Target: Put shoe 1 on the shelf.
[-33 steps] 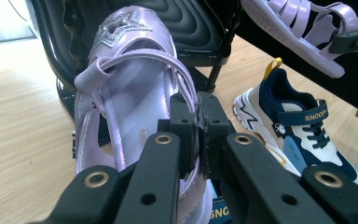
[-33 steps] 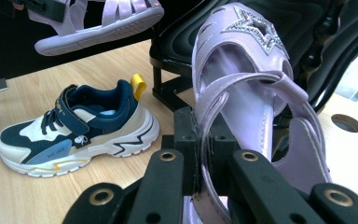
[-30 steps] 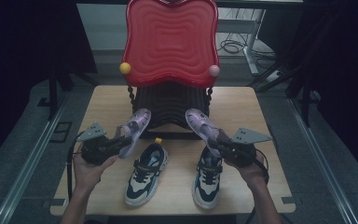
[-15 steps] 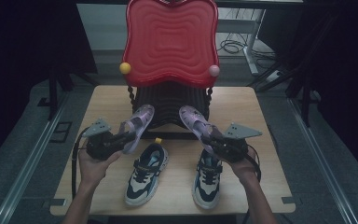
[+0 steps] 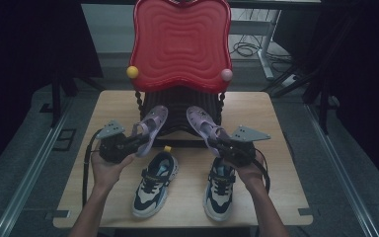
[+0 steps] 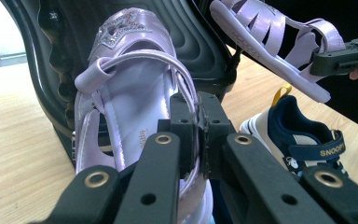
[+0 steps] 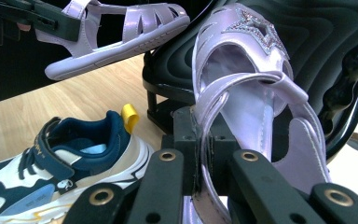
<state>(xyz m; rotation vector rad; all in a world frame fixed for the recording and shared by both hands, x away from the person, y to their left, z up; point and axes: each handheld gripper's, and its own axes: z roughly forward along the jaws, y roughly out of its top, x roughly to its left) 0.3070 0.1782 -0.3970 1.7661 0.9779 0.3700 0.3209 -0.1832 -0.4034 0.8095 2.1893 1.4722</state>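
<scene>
Nearest me, two sneakers (image 5: 154,183) lie on the table (image 5: 276,163). Above them, my left gripper (image 5: 128,143) clamps one purple sandal (image 5: 150,128), my right gripper (image 5: 222,144) the other sandal (image 5: 202,123) (both toes aimed ahead, toward the black rack (image 5: 177,111)).

Ahead, the black rack (image 5: 180,111) blocks passage; bare table (image 5: 271,123) lies open beside it.
</scene>
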